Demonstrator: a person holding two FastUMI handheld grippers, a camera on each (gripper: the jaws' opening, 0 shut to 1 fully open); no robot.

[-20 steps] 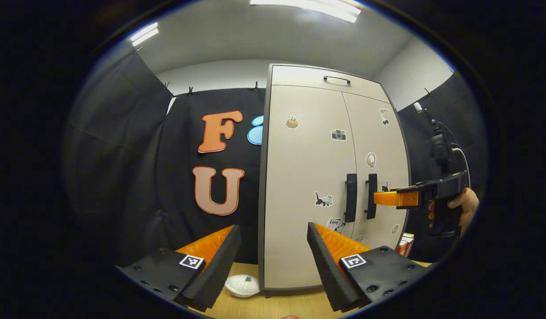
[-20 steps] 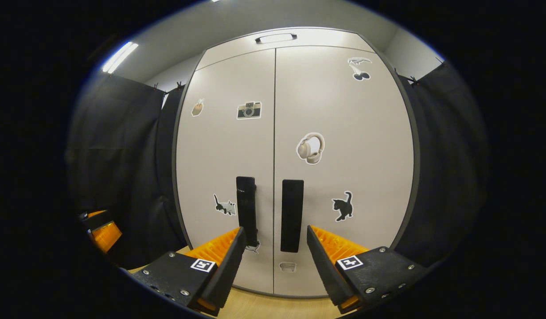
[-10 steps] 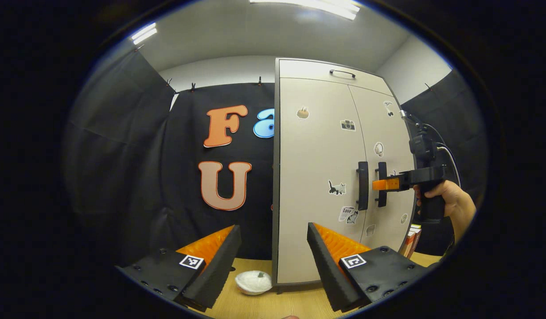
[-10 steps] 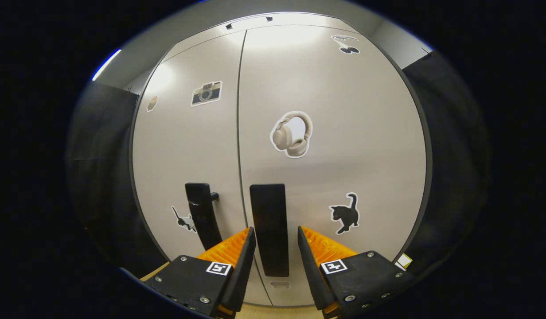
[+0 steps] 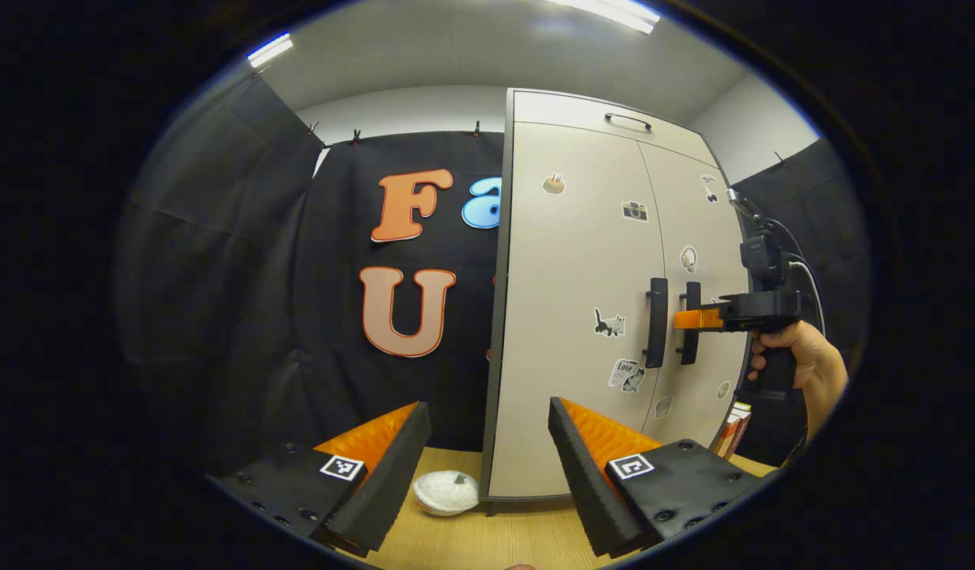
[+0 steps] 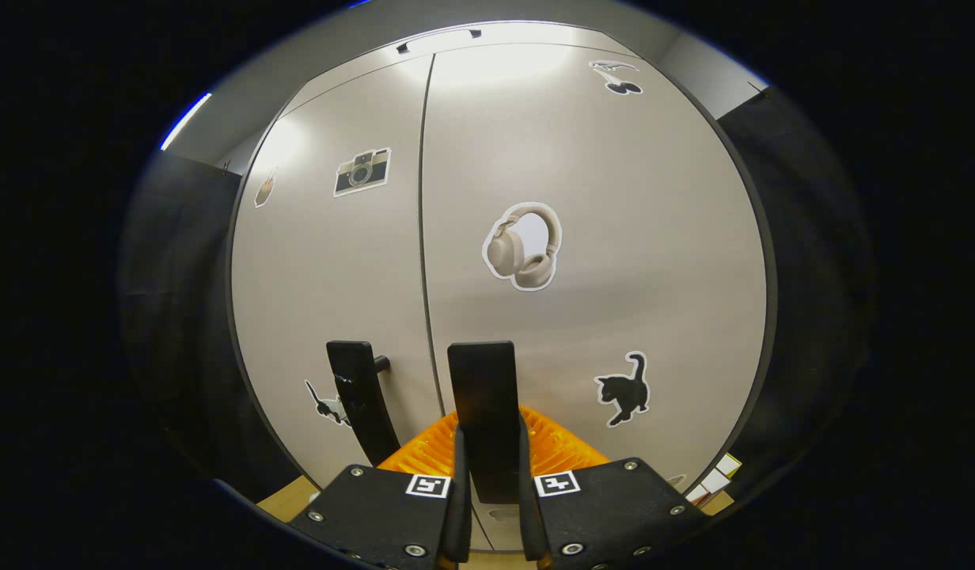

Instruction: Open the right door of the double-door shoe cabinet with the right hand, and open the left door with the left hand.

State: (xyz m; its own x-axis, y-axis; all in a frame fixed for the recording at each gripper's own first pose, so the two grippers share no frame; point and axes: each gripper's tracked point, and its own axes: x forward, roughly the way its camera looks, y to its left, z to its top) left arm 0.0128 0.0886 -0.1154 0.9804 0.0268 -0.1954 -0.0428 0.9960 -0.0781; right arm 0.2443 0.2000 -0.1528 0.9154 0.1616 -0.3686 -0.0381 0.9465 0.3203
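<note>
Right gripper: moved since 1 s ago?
Yes. The right gripper advanced toward the cabinet and its fingers closed on the right door handle, which previously stood between open fingers.

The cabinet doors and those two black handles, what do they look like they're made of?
The cabinet doors look like smooth beige laminate or painted board: flat, with a soft ceiling-light glare near the top and stickers lying flat on them. The two black handles look like matte plastic or coated metal, with little shine; which one cannot be told. The right gripper is closed on the right one.
</note>
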